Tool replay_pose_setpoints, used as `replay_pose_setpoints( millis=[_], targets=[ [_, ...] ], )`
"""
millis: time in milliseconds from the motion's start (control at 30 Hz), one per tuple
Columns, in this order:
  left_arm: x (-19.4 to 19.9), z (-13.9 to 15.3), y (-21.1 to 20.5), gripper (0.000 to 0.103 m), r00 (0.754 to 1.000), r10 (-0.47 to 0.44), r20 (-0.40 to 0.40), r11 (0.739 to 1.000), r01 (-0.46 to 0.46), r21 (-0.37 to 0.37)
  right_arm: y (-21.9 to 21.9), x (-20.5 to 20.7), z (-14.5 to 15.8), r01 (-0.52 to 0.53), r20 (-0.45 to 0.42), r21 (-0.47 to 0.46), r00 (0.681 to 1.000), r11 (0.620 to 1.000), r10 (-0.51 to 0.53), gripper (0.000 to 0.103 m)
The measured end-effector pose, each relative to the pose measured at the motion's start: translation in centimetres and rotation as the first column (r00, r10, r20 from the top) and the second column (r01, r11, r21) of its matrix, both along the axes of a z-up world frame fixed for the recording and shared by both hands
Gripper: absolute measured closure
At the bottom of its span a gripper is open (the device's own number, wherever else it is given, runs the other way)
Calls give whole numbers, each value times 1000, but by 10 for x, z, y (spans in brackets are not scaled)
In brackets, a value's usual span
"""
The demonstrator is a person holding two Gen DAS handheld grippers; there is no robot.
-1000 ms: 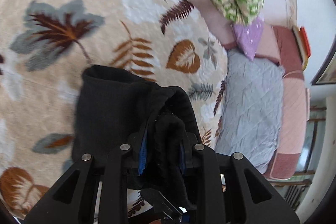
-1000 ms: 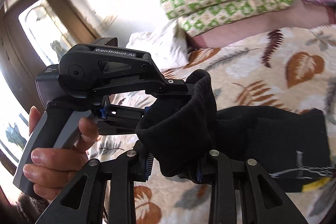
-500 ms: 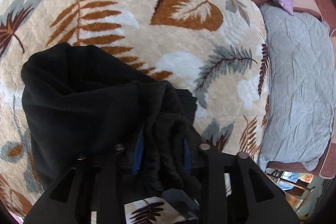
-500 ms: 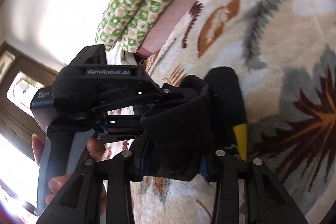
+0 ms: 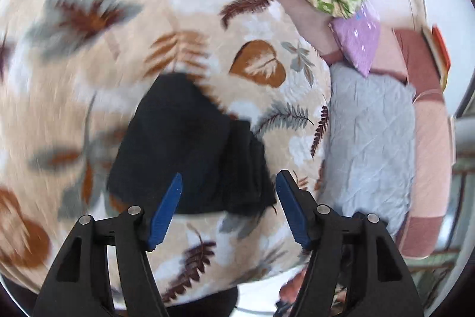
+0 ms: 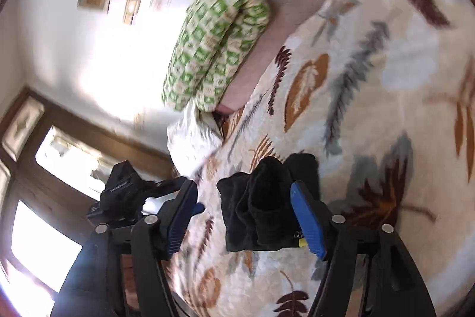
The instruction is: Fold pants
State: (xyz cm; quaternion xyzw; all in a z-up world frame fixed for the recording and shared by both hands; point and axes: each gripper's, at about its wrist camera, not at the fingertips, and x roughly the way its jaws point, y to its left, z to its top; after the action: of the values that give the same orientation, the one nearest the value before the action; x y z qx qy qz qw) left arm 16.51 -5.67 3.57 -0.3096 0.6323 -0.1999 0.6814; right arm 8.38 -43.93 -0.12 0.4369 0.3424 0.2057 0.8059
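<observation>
Now the left gripper [image 5: 228, 187] is opening, its blue pads clear of the black pants [image 5: 190, 147], which are lying bunched on the leaf-print blanket [image 5: 258, 8]. Likewise the right gripper [image 6: 242, 207] is opening; the pants [image 6: 261, 204] are sitting between its pads, seemingly untouched, though blur is hiding the contact. Beyond, a green checked pillow [image 6: 219, 28] is resting.

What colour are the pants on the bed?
Black pants, seen best in the left wrist view.
</observation>
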Motion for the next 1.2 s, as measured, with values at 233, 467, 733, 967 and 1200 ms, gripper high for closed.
replay_pose_setpoints(
  millis=[233, 467, 733, 967, 1200],
  targets=[
    [-59, -70, -7, 38, 936, 220, -275, 940, -279, -198, 70, 80, 5, -310, -185, -172, 942, 935, 279, 34],
    [-62, -71, -21, 38, 900, 315, -301, 908, -378, -180, 103, 122, -23, -407, -323, -164, 883, 899, 340, 36],
    [-58, -78, -25, 38, 878, 380, -291, 892, -431, -135, 109, 135, -37, -465, -360, -272, 861, 842, 360, 85],
    [-50, -84, -52, 38, 881, 406, -244, 896, -436, -84, 71, 120, -22, -379, -303, -212, 902, 901, 308, 85],
    [-38, -89, -60, 48, 897, 405, -176, 913, -408, 24, 62, 119, -23, -350, -268, -157, 915, 923, 302, 85]
  ],
)
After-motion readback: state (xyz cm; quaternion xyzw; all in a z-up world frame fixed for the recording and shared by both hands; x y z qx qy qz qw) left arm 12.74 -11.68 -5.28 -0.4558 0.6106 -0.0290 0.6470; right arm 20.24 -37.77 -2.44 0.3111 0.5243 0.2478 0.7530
